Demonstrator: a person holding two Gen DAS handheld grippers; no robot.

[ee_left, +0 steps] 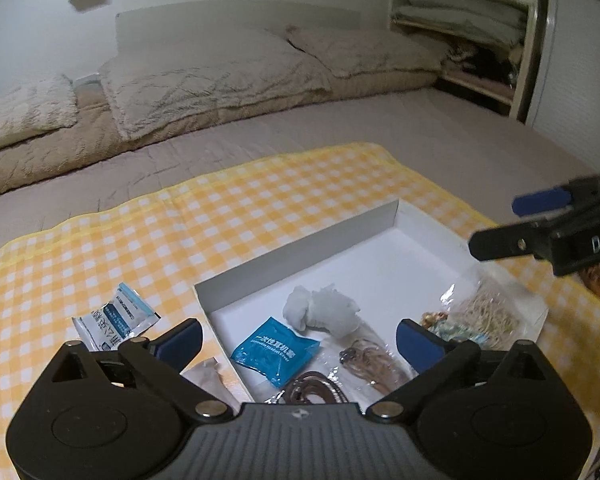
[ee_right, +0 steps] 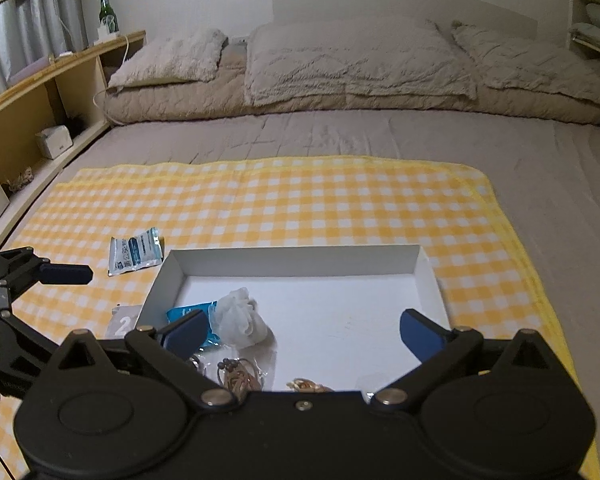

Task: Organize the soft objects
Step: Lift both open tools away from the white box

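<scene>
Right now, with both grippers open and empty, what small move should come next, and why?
Probably swing the left hand-held gripper left toward the white-and-blue foil packet lying on the yellow checked cloth. It lies outside the white cardboard box, while the crumpled white cloth and the blue plastic packet already sit inside.

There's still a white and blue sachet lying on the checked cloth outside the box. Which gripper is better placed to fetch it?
Left, probably. The sachet lies left of the white box, just ahead of the open left gripper. The right gripper, also open, hangs over the box, farther from it.
</scene>
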